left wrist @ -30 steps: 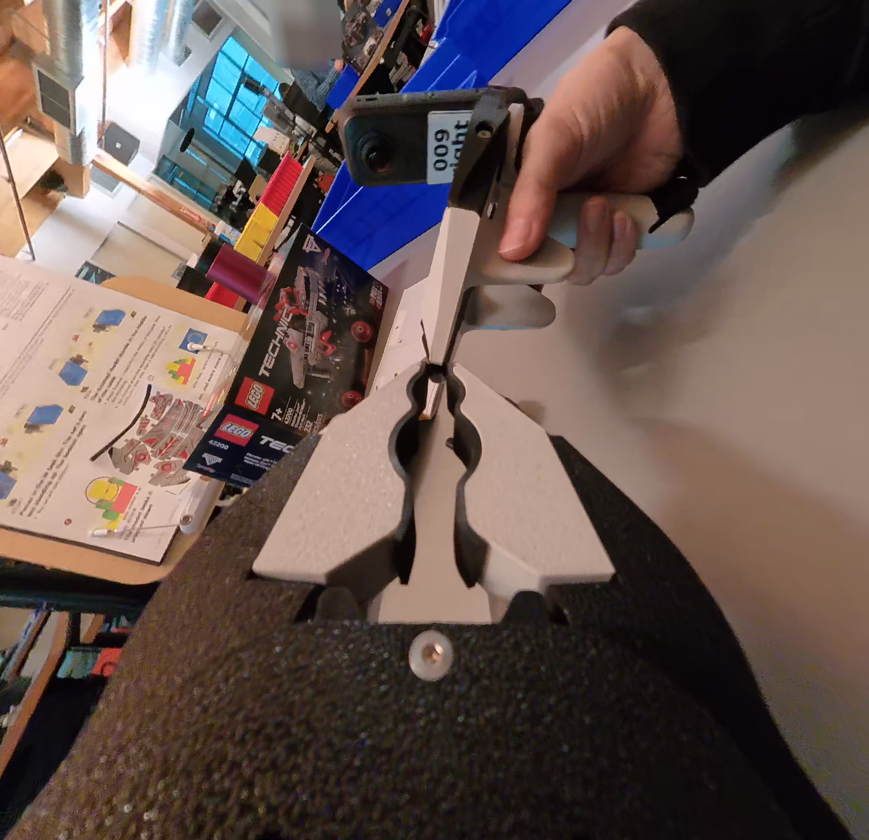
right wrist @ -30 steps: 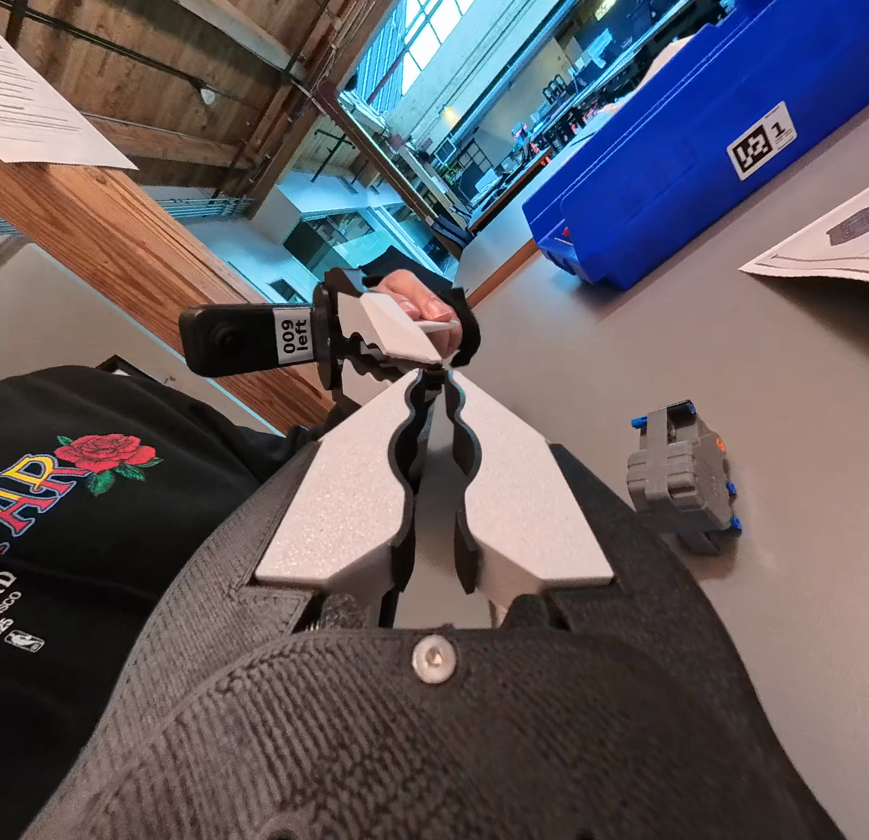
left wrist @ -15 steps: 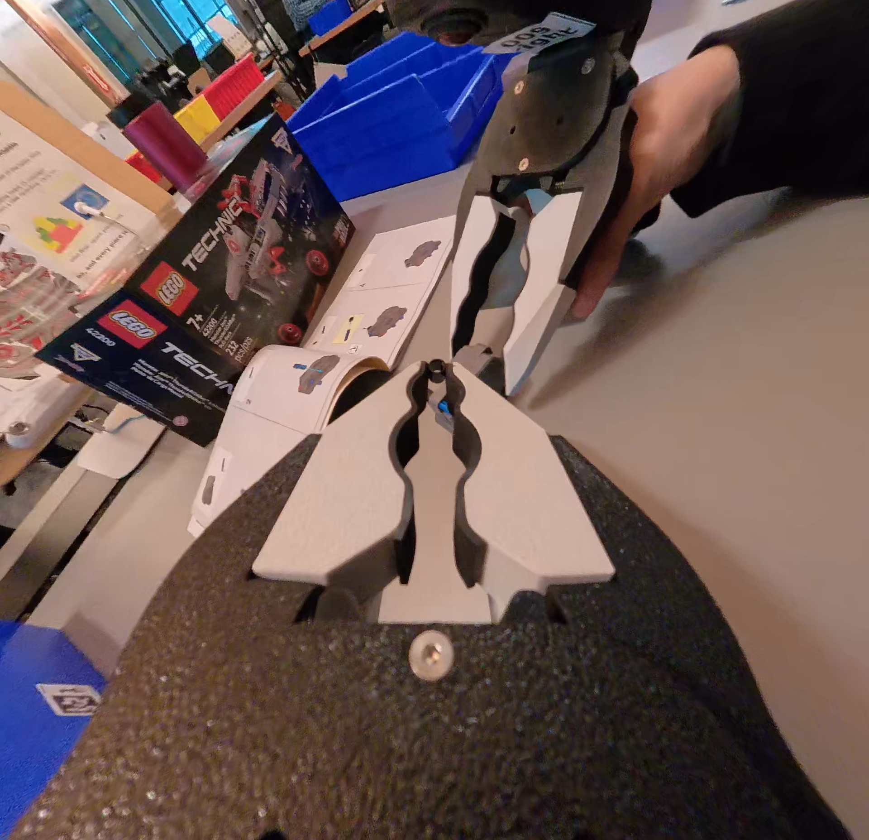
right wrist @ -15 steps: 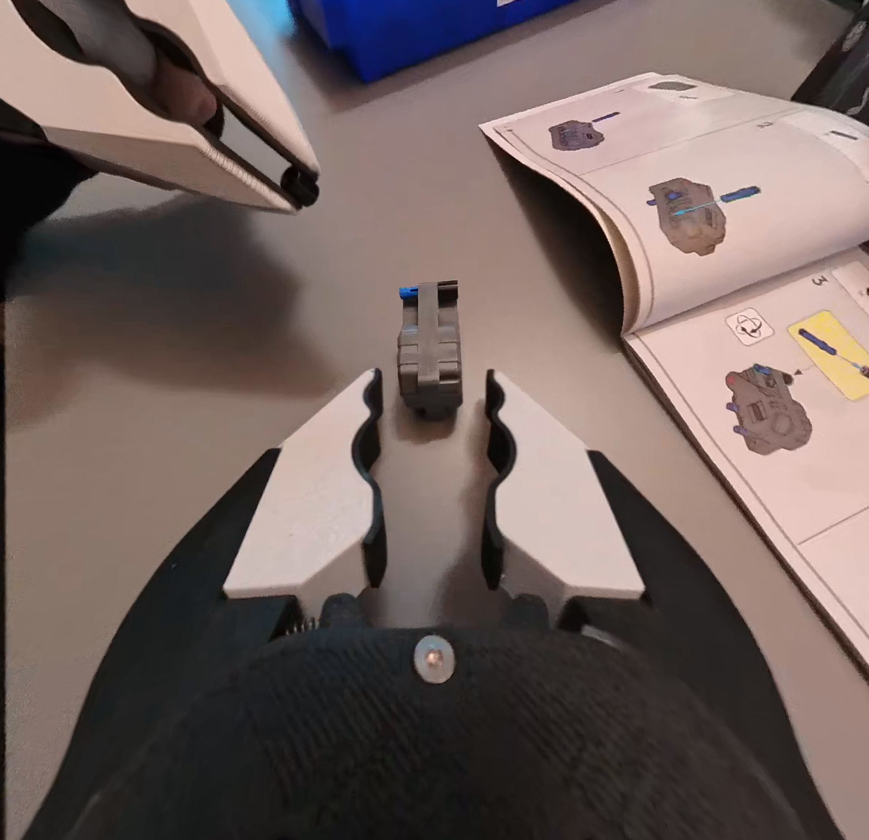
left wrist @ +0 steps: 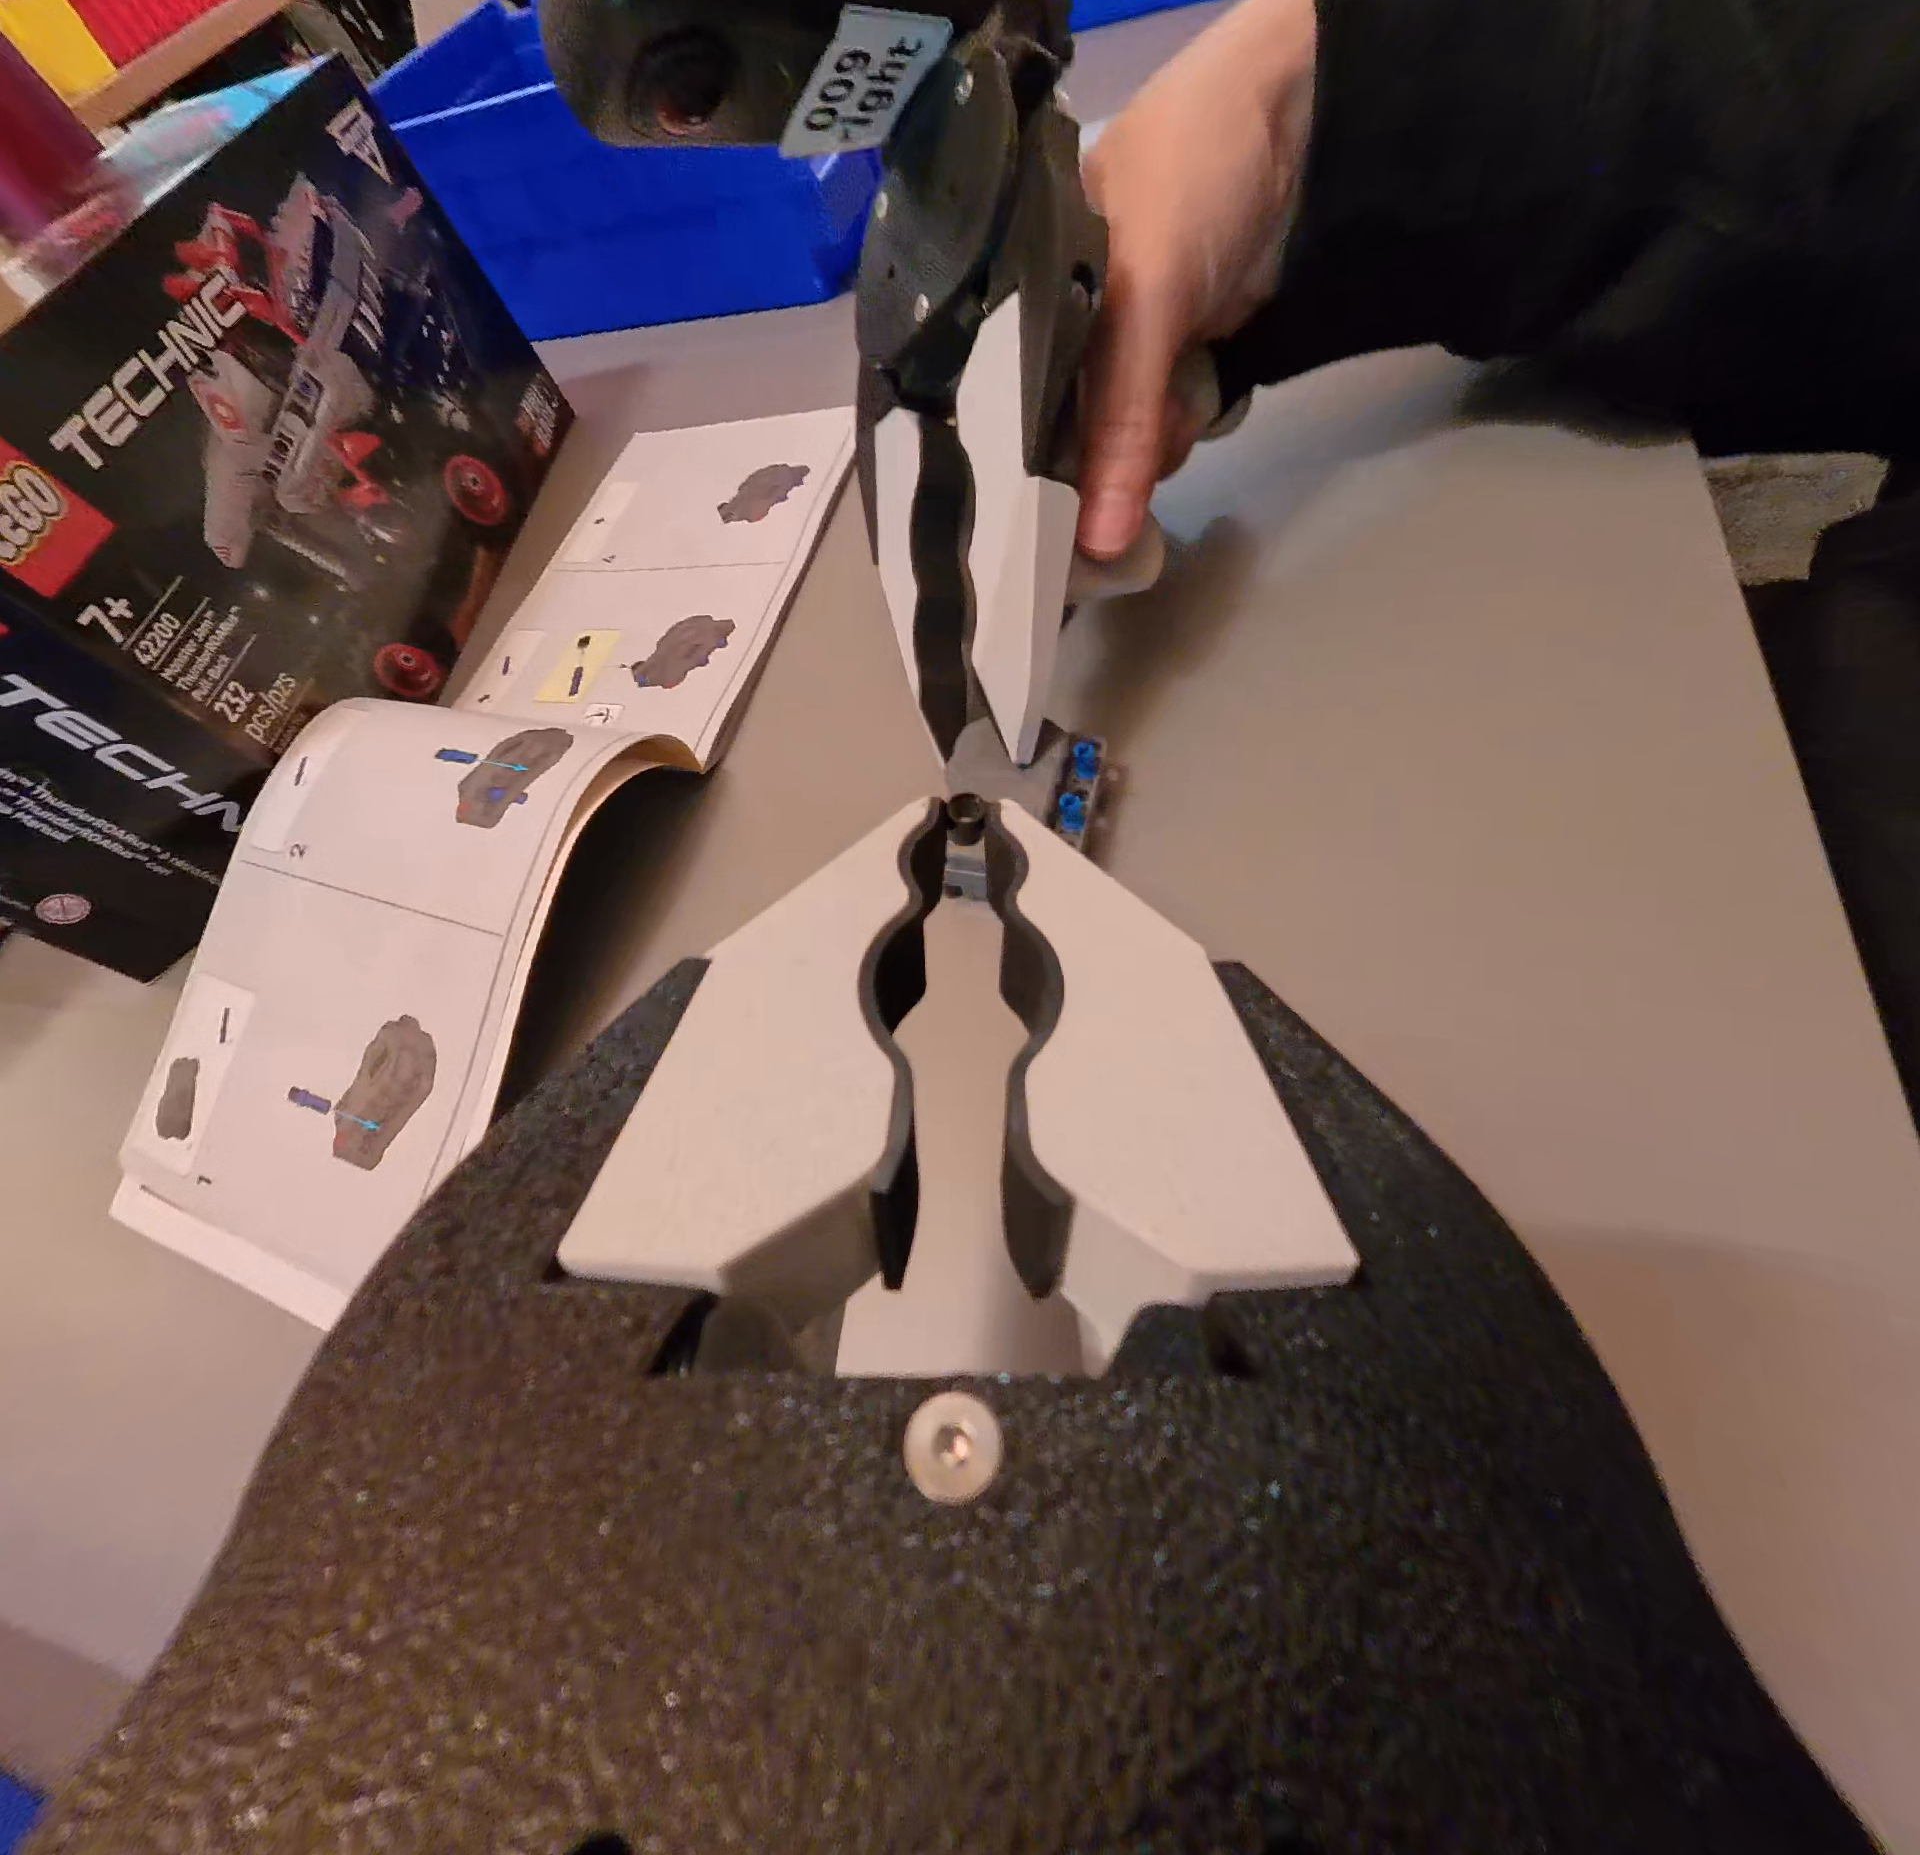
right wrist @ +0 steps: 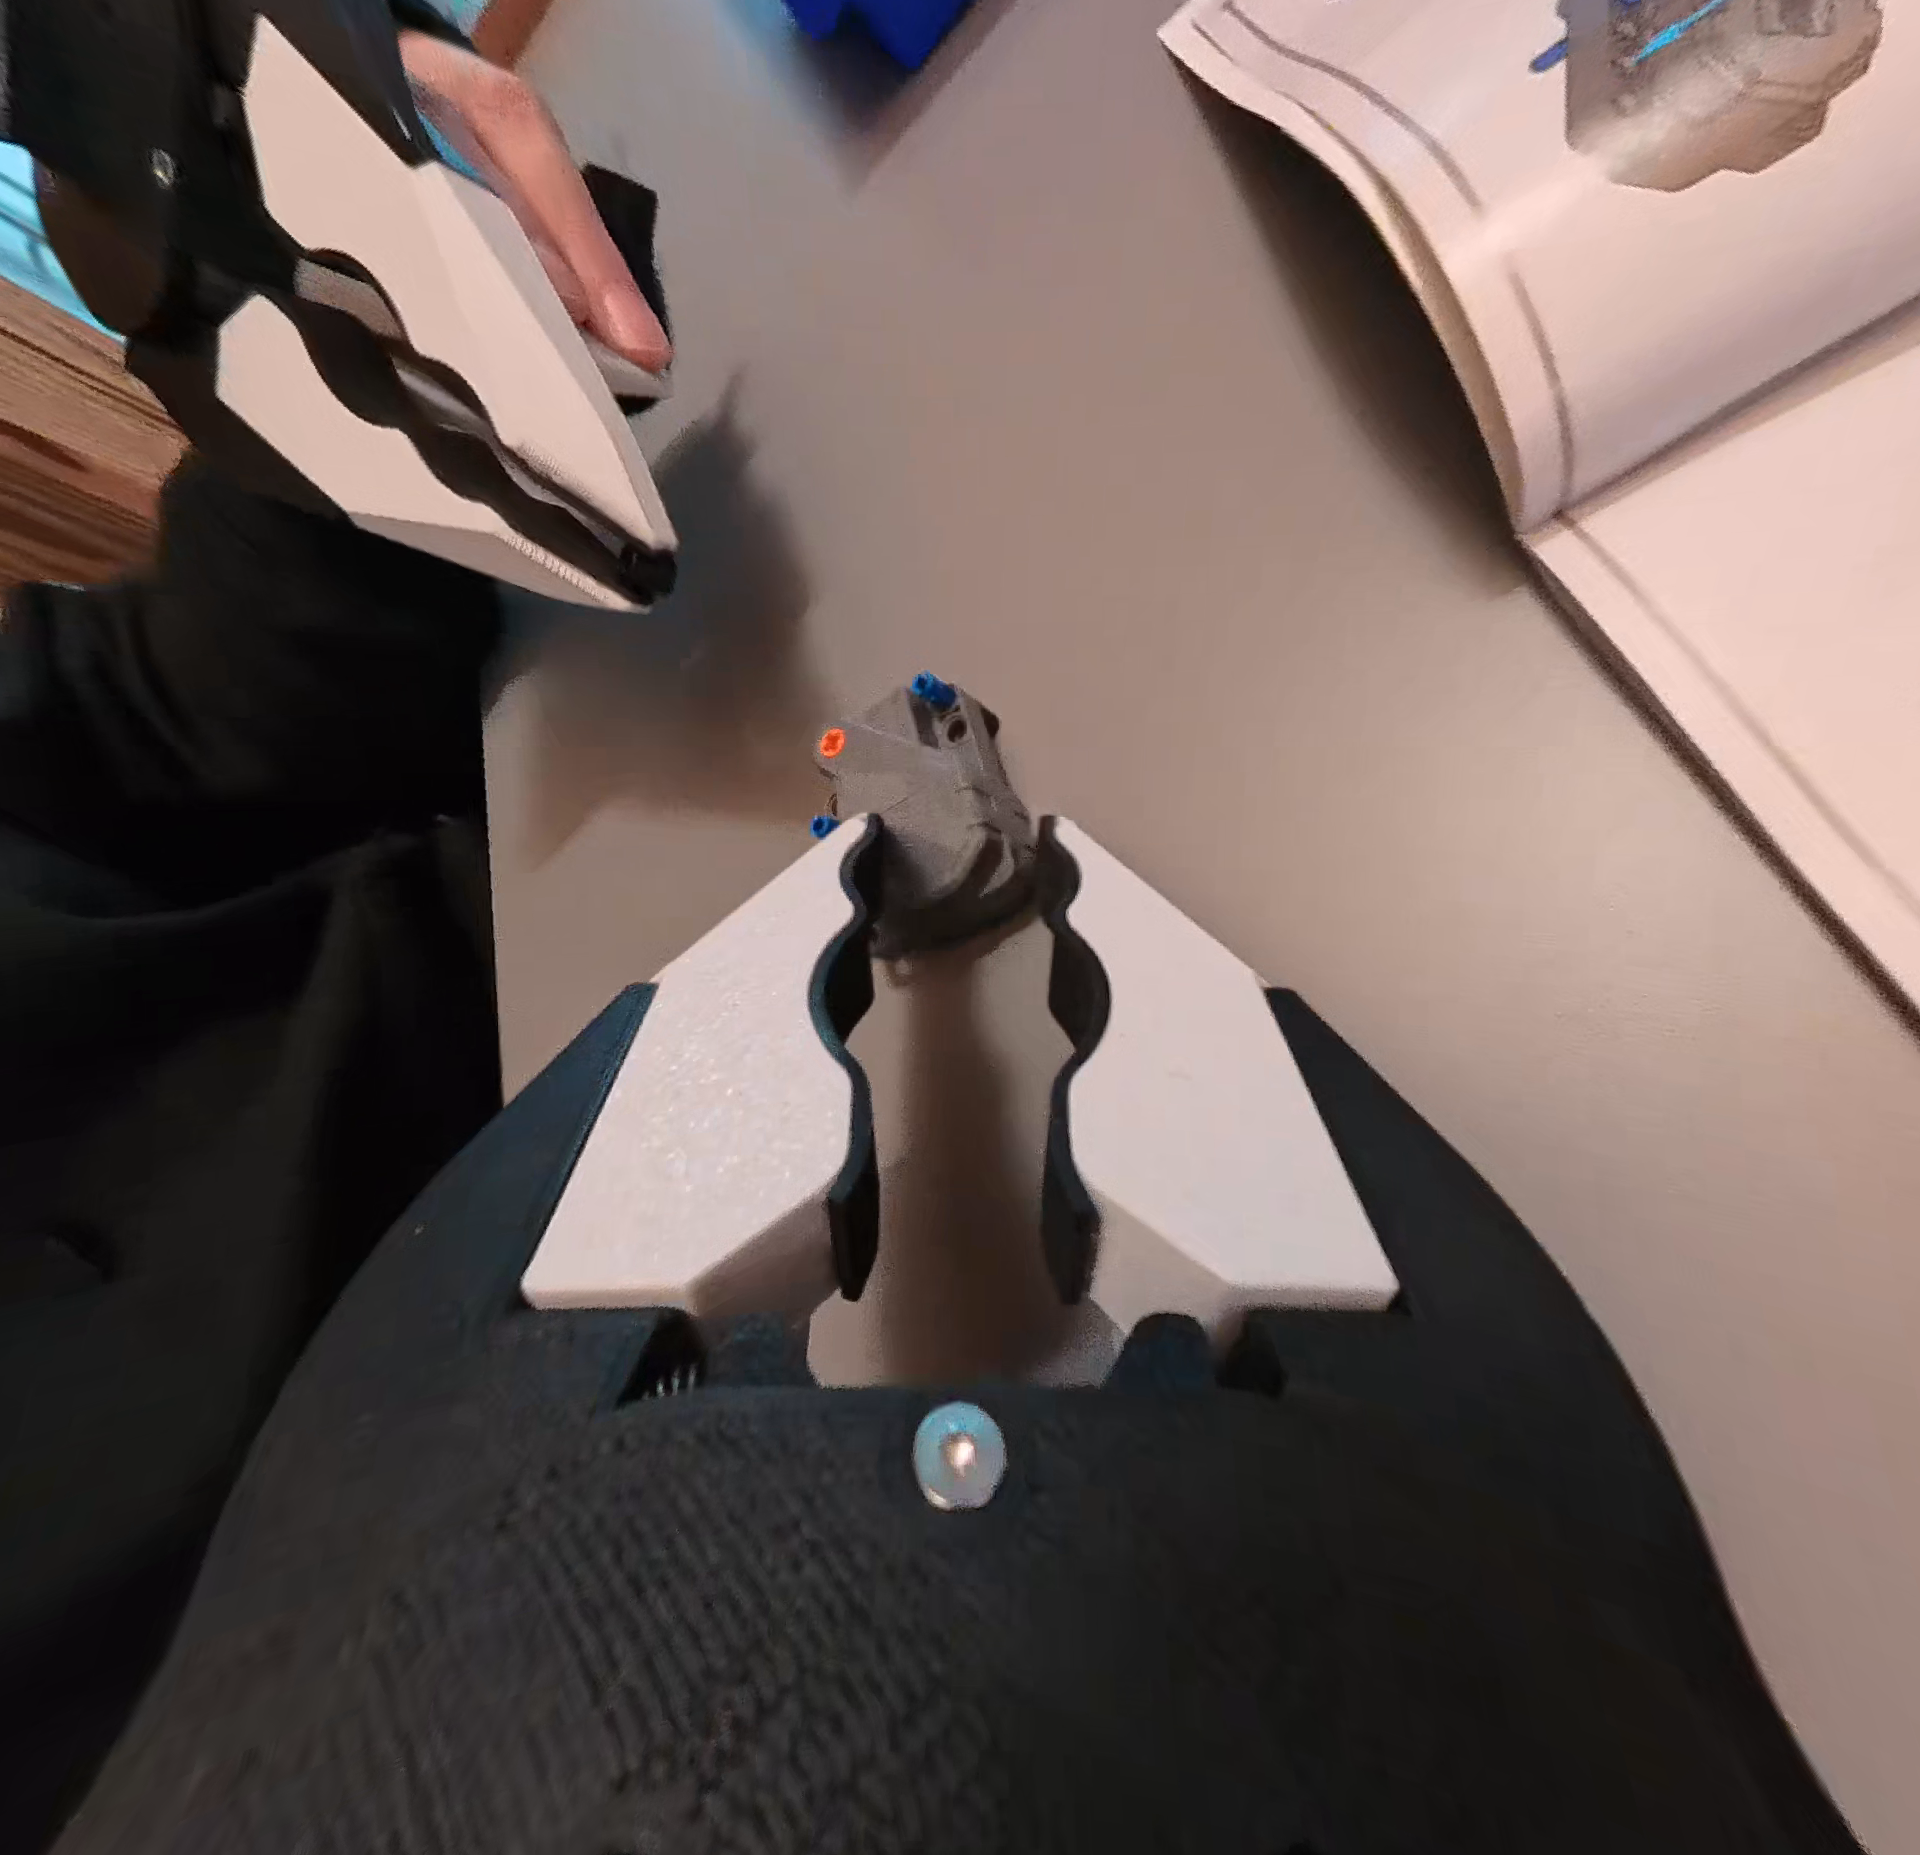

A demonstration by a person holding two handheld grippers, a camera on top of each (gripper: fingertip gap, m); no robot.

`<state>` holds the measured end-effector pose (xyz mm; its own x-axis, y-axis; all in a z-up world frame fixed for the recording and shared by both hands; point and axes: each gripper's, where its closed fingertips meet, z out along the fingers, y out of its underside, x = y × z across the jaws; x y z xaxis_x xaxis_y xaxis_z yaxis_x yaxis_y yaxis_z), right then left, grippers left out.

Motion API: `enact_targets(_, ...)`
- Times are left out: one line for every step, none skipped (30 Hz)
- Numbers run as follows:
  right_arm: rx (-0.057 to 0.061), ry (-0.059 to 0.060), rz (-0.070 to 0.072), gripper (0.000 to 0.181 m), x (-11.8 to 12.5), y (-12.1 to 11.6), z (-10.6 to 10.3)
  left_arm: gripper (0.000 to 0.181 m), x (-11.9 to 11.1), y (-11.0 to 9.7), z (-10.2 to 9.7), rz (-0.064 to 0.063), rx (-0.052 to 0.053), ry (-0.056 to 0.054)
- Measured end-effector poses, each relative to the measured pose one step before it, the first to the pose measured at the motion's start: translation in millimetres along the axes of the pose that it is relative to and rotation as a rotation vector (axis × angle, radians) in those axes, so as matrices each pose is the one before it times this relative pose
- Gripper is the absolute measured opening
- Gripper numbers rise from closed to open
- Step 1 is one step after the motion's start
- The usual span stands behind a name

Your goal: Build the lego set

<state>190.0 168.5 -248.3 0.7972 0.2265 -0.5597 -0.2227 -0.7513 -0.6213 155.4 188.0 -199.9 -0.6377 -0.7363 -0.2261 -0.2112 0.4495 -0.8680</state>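
Note:
A grey lego block (right wrist: 925, 777) with blue pins and an orange axle hole sits tilted on the grey table. My right gripper (right wrist: 958, 829) is shut on its near end. In the left wrist view the right gripper (left wrist: 987, 751) comes down from above onto the block (left wrist: 1075, 787). My left gripper (left wrist: 964, 818) is shut on a small black pin (left wrist: 966, 813) at its fingertips, just in front of the block. In the right wrist view the left gripper (right wrist: 649, 564) hangs at upper left, a little apart from the block.
An open instruction booklet (left wrist: 416, 922) lies left of the block; it also shows in the right wrist view (right wrist: 1662, 247). A lego box (left wrist: 208, 403) stands behind it, with blue bins (left wrist: 644, 205) at the back. A person's hand (left wrist: 1174, 247) holds the right gripper. The grippers' ends are close to 7 centimetres from one another.
My right gripper has moved onto the grey block and closed on it; the block is now tilted. My left gripper, still holding the black pin, has come closer to the block.

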Motion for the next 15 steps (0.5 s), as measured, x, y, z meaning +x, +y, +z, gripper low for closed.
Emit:
enact_targets(-0.0150,-0.0012,0.0042,0.030,2.40,-0.10,-0.41,0.004,0.04,1.85,1.26,0.0019,-0.0069,0.0090)
enact_targets(-0.0029,-0.0013,0.0048,0.030,2.05,-1.35,-0.70,0.004,-0.59,1.89,1.43,-0.0028,-0.0068,0.0066)
enact_targets(0.0049,0.0090,0.0030,0.032,2.47,-2.12,-1.34,0.004,-0.80,1.92,1.42,-0.0081,-0.0068,0.0071)
enact_targets(0.0094,0.0213,-0.0034,0.038,1.38,-2.32,-1.62,0.004,-1.30,1.25,1.23,-0.0116,-0.0030,0.0051)
enact_targets(0.0117,0.0324,-0.0162,0.043,-0.62,-1.94,-1.39,0.004,-2.03,0.56,0.90,-0.0119,0.0027,-0.0005)
enact_targets(0.0113,0.0404,-0.0331,0.049,-2.88,-0.93,-0.33,0.004,-1.88,0.44,0.84,-0.0143,0.0036,0.0026)
enact_targets(-0.0107,0.0423,-0.0459,0.054,-4.47,2.72,1.00,0.004,-1.61,0.44,0.97,-0.0200,0.0035,0.0062)
enact_targets(-0.0291,0.0716,-0.0440,0.056,-0.45,4.88,2.05,0.004,-1.93,0.69,1.19,-0.0241,0.0020,0.0052)
enact_targets(-0.0173,0.1074,-0.0244,0.059,5.15,2.76,2.25,0.004,-1.80,1.61,1.64,-0.0226,-0.0050,0.0061)
enact_targets(0.0145,0.0725,0.0001,0.066,0.97,-2.19,1.41,0.004,-0.73,2.72,2.08,-0.0134,-0.0138,0.0110)
enact_targets(0.0202,0.0136,0.0081,0.060,-7.02,-3.04,1.16,0.004,-0.90,2.95,2.29,-0.0019,-0.0174,0.0049)
enact_targets(0.0299,0.0054,0.0155,0.051,-7.74,-4.30,1.68,0.004,-1.52,2.49,2.64,0.0033,-0.0163,-0.0031)
enact_targets(0.0225,0.0041,0.0114,0.053,-7.61,-2.50,2.07,0.004,0.23,1.82,2.71,0.0008,-0.0140,0.0078)
enact_targets(-0.0023,0.0024,0.0100,0.059,-7.29,0.58,1.61,0.004,1.58,1.28,2.29,-0.0042,-0.0111,0.0172)
enact_targets(0.0021,0.0131,0.0000,0.062,-5.39,-0.33,-1.22,0.004,-0.08,0.85,1.47,-0.0041,-0.0078,0.0048)
